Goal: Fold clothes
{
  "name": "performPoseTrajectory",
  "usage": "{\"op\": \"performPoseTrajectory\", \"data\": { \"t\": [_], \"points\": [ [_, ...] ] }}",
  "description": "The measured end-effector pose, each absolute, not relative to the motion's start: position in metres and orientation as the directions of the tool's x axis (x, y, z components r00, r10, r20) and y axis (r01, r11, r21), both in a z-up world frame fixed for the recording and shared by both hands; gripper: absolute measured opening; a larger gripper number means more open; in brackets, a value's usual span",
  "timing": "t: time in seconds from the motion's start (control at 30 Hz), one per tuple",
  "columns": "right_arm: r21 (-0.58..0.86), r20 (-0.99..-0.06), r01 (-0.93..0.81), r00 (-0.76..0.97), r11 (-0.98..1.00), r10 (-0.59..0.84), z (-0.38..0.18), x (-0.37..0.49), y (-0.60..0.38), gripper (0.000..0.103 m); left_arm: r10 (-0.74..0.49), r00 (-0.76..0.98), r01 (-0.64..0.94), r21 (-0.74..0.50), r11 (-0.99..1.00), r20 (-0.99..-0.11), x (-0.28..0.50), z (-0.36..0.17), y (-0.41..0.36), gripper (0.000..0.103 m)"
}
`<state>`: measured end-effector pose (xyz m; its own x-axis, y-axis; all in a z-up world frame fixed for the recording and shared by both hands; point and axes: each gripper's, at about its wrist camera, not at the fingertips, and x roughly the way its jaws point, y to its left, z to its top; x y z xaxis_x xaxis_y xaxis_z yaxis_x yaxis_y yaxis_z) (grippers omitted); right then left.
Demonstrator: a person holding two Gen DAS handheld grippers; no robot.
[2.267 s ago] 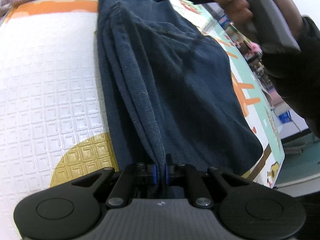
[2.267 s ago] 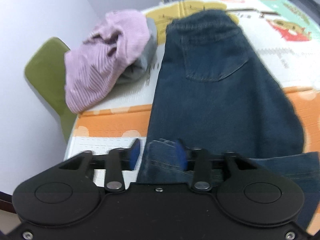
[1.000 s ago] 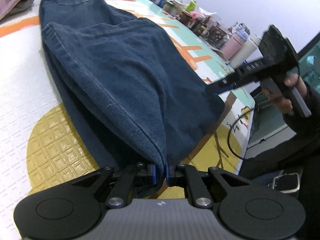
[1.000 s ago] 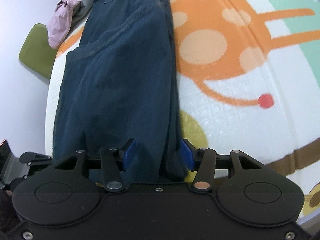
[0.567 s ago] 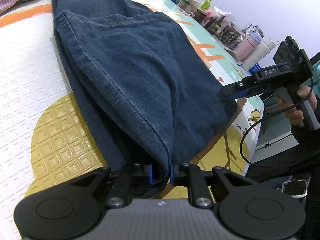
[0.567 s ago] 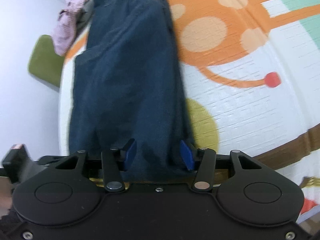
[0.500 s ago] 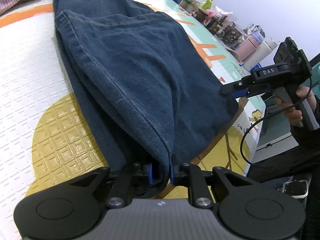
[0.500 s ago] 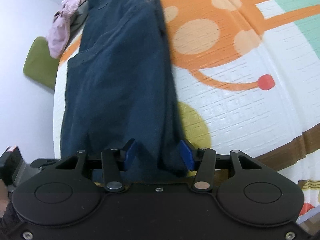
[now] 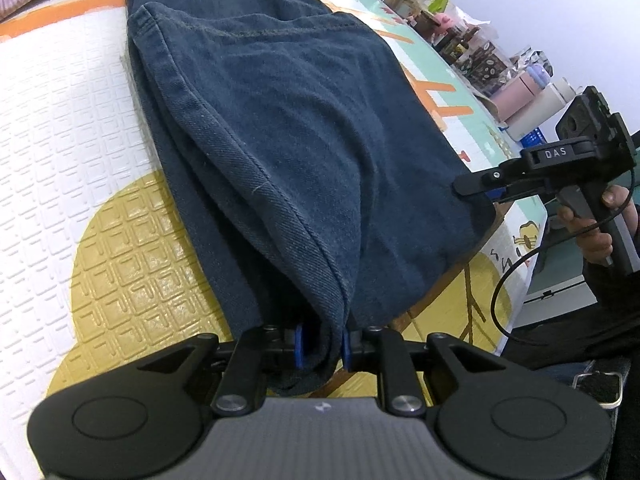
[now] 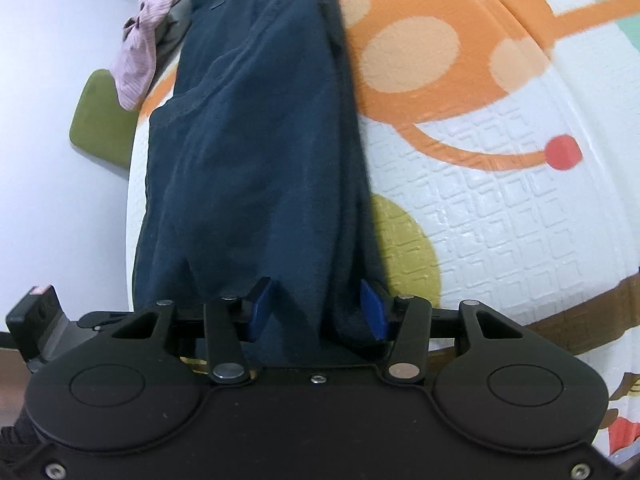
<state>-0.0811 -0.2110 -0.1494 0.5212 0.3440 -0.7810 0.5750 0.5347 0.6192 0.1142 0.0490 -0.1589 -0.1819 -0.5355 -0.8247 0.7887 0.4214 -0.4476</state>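
Dark blue jeans lie folded lengthwise on the patterned foam mat, waistband at the far end. My left gripper is at the near left corner. Its blue pads stand slightly apart, with the folded edge lying loosely between them. My right gripper is at the near right corner of the jeans, its pads closed on a thick bunch of denim. The left wrist view shows the right gripper from the side, held by a hand at the mat's edge.
A pink striped garment lies on grey cloth beyond the waistband, beside a green chair back. Bottles, cups and boxes crowd the far right side. The mat's edge runs just under the right gripper.
The left gripper's pads have parted a little around the denim fold they pinched tightly before. The right gripper has sunk slightly toward the mat, still closed on the corner.
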Motion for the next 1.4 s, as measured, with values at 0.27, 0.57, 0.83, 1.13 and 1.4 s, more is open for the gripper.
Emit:
{"op": "performPoseTrajectory", "data": {
  "t": [0.27,0.57,0.83,1.13,1.4],
  "points": [
    [0.764,-0.641,0.459,0.618,0.453,0.455,-0.162,-0.074,-0.221,0.047,-0.525,-0.180,0.781,-0.445,0.438,-0.832,0.115,-0.158,0.048,0.021],
    [0.826,-0.563,0.439,0.679,0.354,0.471,-0.183,-0.061,-0.240,0.047,-0.530,-0.161,0.766,-0.444,0.465,-0.832,0.113,-0.158,0.050,0.021],
    [0.759,-0.649,0.488,0.626,0.431,0.433,-0.183,-0.044,-0.239,0.037,-0.531,-0.148,0.763,-0.438,0.476,-0.834,0.110,-0.156,0.050,0.021],
    [0.816,-0.578,0.477,0.681,0.326,0.449,-0.192,-0.050,-0.243,0.037,-0.535,-0.149,0.760,-0.443,0.476,-0.832,0.112,-0.157,0.051,0.021],
    [0.771,-0.625,0.439,0.661,0.460,0.416,-0.177,-0.021,-0.225,0.013,-0.537,-0.144,0.760,-0.440,0.478,-0.831,0.111,-0.157,0.052,0.021]
  ]
}}
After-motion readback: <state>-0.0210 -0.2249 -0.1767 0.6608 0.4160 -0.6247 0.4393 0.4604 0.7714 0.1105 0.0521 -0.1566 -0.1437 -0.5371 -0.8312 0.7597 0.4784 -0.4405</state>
